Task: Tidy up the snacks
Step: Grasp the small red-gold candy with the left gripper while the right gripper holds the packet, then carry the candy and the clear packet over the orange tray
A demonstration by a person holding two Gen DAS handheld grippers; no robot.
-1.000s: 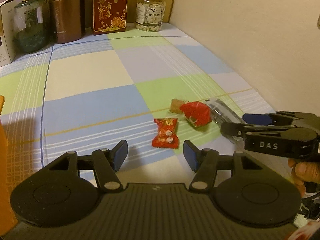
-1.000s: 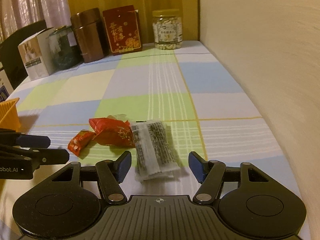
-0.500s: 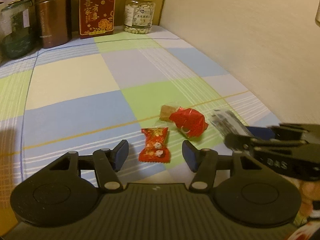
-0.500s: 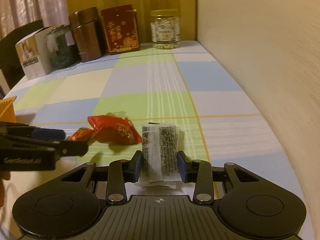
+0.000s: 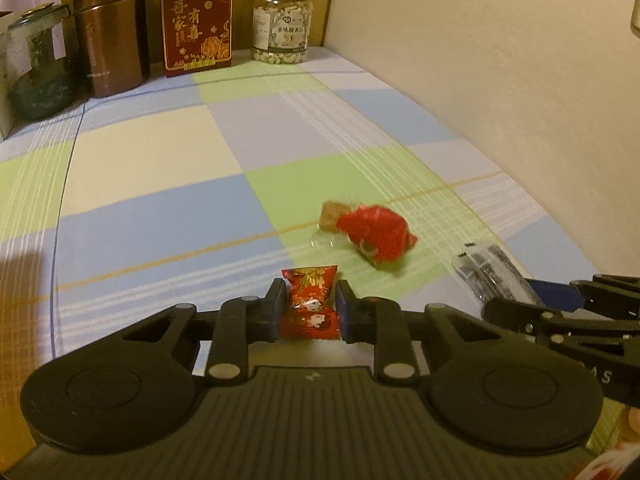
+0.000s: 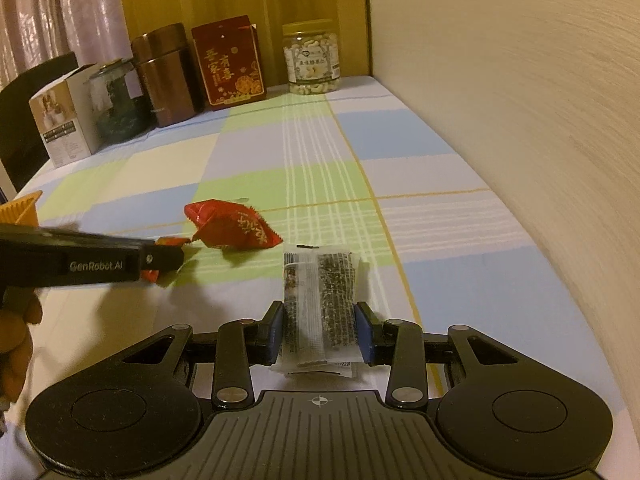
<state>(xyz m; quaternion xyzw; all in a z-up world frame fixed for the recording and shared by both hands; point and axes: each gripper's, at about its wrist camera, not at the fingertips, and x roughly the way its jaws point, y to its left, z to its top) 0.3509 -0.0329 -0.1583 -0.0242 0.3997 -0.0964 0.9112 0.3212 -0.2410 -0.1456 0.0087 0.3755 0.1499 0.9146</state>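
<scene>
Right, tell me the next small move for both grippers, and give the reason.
Probably lift both straight up. The left gripper has just closed on the small red candy wrapper, and the right gripper pinches the clear packet of dark seaweed. Both snacks lie on the checked tablecloth, so raising them clears the big red pouch before carrying.

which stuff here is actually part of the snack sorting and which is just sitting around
In the job:
- small red candy, left gripper shut on it
- dark seaweed packet, right gripper shut on it
- big red snack pouch
- orange basket

Just sitting around:
- cashew jar
- red gift box
- brown canister
- glass jar
- white carton
</scene>
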